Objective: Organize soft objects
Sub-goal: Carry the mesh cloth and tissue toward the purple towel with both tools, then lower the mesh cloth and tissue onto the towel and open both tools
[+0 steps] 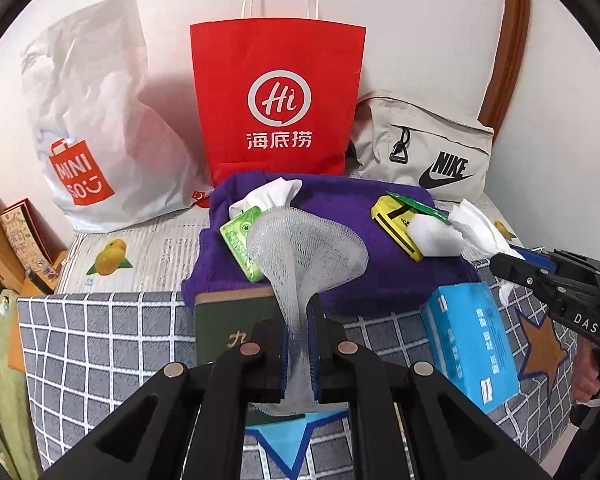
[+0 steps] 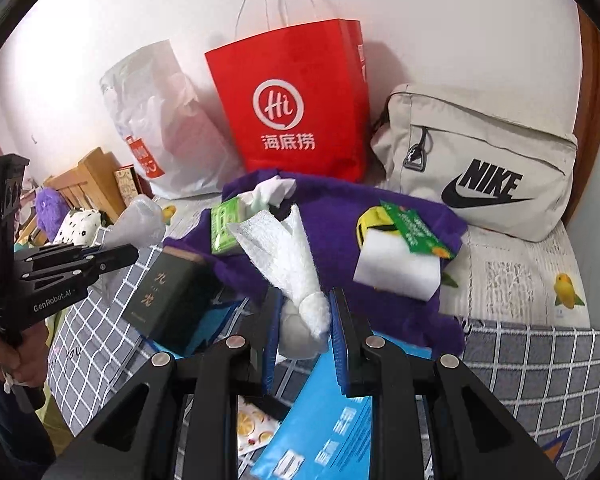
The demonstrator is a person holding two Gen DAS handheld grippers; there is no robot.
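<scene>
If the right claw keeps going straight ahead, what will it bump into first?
Probably the purple cloth on the bed, likely near the white sponge block. The right claw is shut on a white tissue wad and points just over that cloth. Depth is hard to judge through the fisheye.

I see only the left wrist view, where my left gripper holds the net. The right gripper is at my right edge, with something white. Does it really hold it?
Observer: Yes. The right gripper is shut on the paper towel, pinching its twisted lower end.
Operator: What lies under that gripper?
Observer: The blue box. Beside it is a sheet with fruit slices, which your view lacks.
Operator: Is anything left of the bed?
Observer: A purple plush toy sits by the wooden frame.
</scene>
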